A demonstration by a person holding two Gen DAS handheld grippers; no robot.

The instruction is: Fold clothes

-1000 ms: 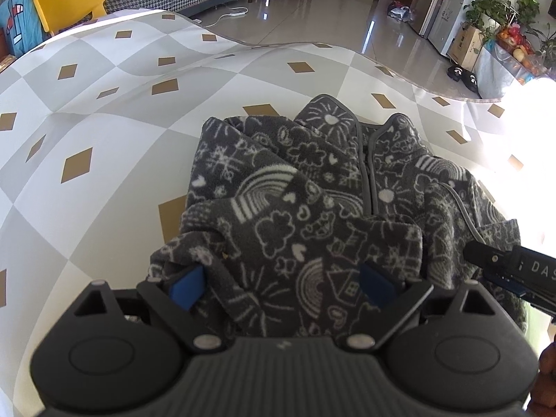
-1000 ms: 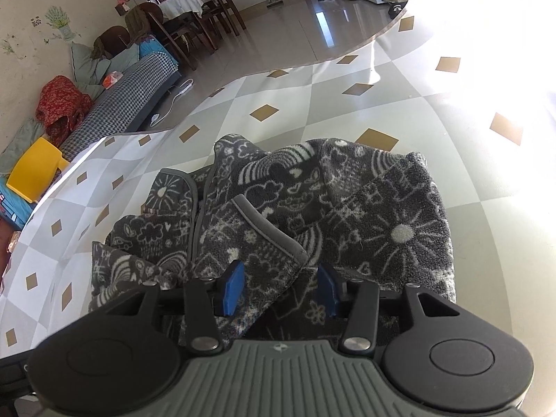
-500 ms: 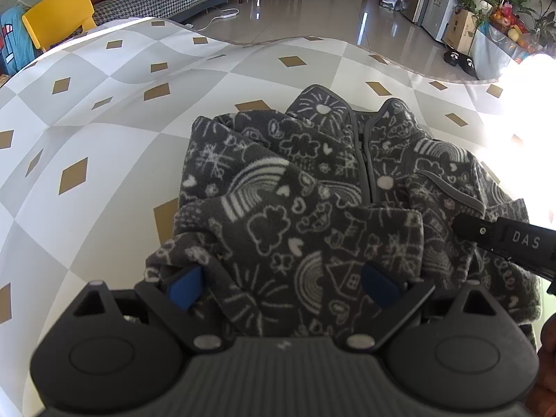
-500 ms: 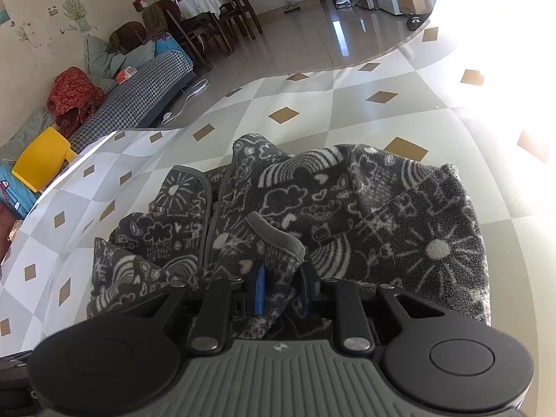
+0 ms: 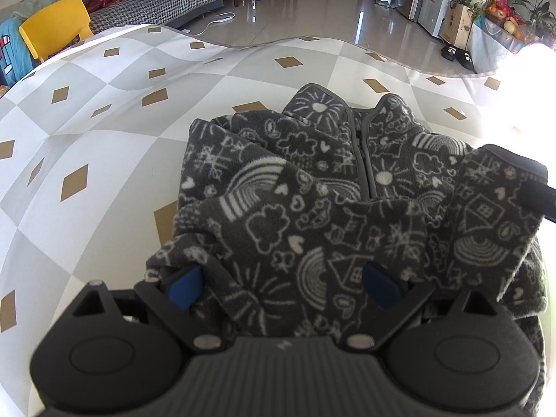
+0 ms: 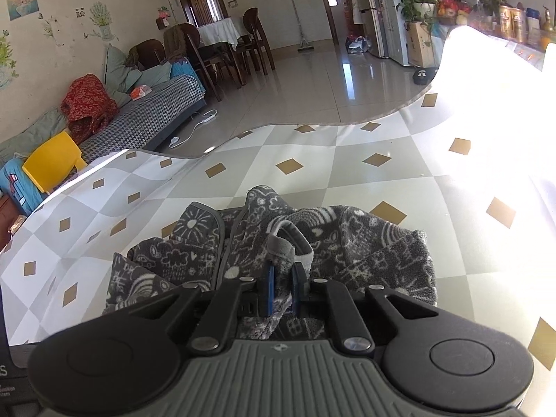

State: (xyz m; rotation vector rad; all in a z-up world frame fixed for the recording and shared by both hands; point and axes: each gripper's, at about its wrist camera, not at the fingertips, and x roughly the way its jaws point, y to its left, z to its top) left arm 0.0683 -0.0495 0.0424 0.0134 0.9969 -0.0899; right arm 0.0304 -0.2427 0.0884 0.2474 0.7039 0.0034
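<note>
checkered tablecloth [image 6: 347, 187] clear ahead | R gripper [image 6: 281, 286] fingers just closed, pinching fleece jacket [image 5: 312, 180] cuff | L gripper [image 5: 281, 281] fingers wide, over hem

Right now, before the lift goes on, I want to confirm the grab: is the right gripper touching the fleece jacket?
Touching. In the right wrist view, the right gripper has just closed on a grey-trimmed edge of the fleece jacket, with fabric pinched between its blue pads.

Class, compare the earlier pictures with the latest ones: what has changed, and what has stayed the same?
The right gripper has just been closing, pinching the dark grey doodle-print fleece jacket at its grey-trimmed cuff and lifting it. The left gripper stays open wide over the jacket's near edge.
</note>
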